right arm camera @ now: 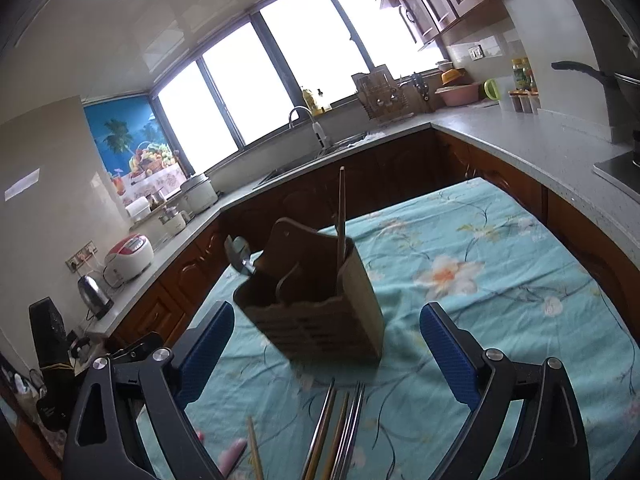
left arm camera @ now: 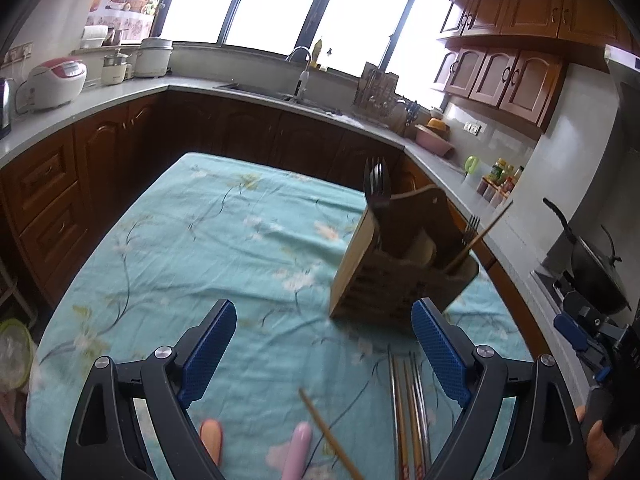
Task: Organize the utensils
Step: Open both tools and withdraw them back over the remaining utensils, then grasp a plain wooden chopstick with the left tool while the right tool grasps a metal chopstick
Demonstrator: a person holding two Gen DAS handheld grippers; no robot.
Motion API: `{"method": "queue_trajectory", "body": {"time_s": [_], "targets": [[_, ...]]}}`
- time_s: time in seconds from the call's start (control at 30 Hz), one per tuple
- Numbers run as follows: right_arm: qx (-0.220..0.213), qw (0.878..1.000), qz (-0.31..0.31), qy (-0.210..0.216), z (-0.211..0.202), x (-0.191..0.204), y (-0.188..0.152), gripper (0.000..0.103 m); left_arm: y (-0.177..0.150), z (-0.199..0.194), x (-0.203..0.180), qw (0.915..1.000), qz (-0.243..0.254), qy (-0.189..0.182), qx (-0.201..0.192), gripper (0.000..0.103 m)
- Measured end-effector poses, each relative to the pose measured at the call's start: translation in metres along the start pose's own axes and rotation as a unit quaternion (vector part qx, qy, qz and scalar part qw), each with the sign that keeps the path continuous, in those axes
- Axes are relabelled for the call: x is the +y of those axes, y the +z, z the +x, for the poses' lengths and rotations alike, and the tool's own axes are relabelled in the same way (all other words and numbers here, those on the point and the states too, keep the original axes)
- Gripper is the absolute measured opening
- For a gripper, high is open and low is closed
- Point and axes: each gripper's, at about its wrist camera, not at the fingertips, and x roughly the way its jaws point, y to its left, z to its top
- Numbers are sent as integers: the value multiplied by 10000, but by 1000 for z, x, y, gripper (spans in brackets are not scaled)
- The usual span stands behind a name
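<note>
Only the left wrist view shows, at the bottom left, an orange handle [left arm camera: 211, 440] and a pink handle [left arm camera: 297, 454] on the floral tablecloth [left arm camera: 192, 240]; the right wrist view shows a kettle [right arm camera: 93, 295] at its left edge. The wooden utensil holder [left arm camera: 394, 264] stands at centre right, with a dark fork [left arm camera: 375, 192], a second fork [left arm camera: 471, 226] and one wooden chopstick [left arm camera: 482, 236] inside. Loose chopsticks [left arm camera: 408, 412] lie below it. The left gripper [left arm camera: 324, 356] and the right gripper [right arm camera: 326, 356] are both released and hold nothing. Kitchen counters [left arm camera: 120, 96] are around the table.
</note>
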Motion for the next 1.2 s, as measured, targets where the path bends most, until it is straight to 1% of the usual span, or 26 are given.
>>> {"method": "queue_trajectory", "body": {"time_s": [0.27, 0.63, 0.83, 1.0, 1.2], "targets": [[161, 9999, 13, -50, -21, 0, -26, 95, -22, -29, 1, 9998, -6, 11, 205, 90], [458, 9988, -39, -184, -34, -4, -57, 95, -39, -47, 3, 9988, -38, 110, 466, 90], [621, 9977, -115, -237, -32, -4, -71, 95, -45, -46, 2, 9979, -3, 157, 634, 90], [722, 9971, -102, -235, -29, -6, -78, 95, -43, -41, 0, 9973, 13, 174, 707, 90], [809, 9963, -115, -247, -23, -6, -82, 95, -45, -26, -4, 9956, 57, 261, 896, 90]]}}
